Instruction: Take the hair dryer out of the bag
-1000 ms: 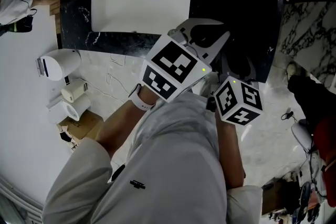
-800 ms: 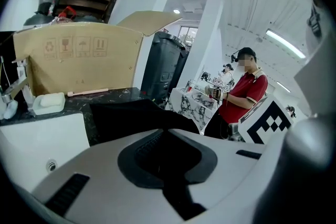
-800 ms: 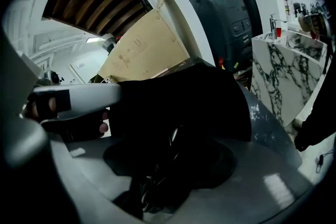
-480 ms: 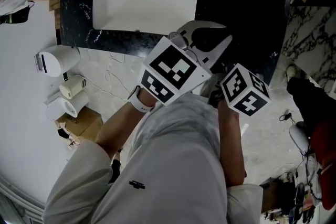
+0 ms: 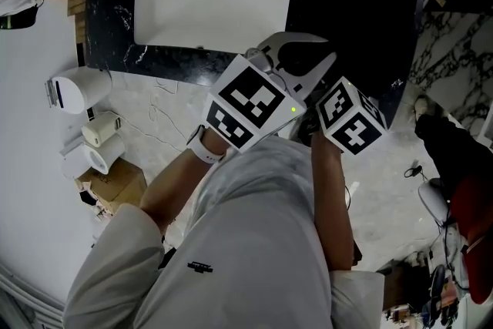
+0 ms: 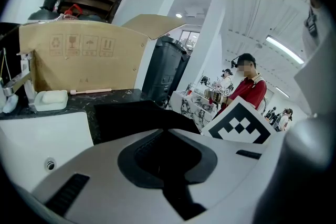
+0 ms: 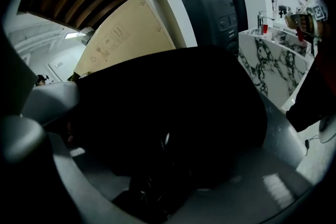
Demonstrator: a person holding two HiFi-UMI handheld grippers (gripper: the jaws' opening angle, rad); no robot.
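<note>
The black bag (image 5: pixel 350 19) lies on the dark counter (image 5: pixel 108 19) to the right of the sink. My left gripper (image 5: pixel 302 64) reaches over the counter's front edge to the bag's near side; its grey jaws stand almost together, pinched on dark bag fabric (image 6: pixel 170 165). The marker cube (image 5: pixel 350 117) of my right gripper sits just right of it. In the right gripper view the bag (image 7: pixel 173 113) fills the middle, and my right gripper (image 7: pixel 157 176) stands open, one grey jaw on each side of its dark mouth. Something glossy and black shows low inside; no hair dryer can be made out.
A white sink (image 5: pixel 177 4) is set in the counter at the left. A white wall unit (image 5: pixel 77 88), paper rolls (image 5: pixel 96 142) and a cardboard box (image 5: pixel 115 185) stand left of me. Behind the counter are a cardboard sheet (image 6: pixel 84 57), a dark bin (image 6: pixel 168 73) and a person in red (image 6: pixel 249 89).
The right gripper's cube has moved up the picture toward the bag and rolled. The left gripper has stayed where it was.
</note>
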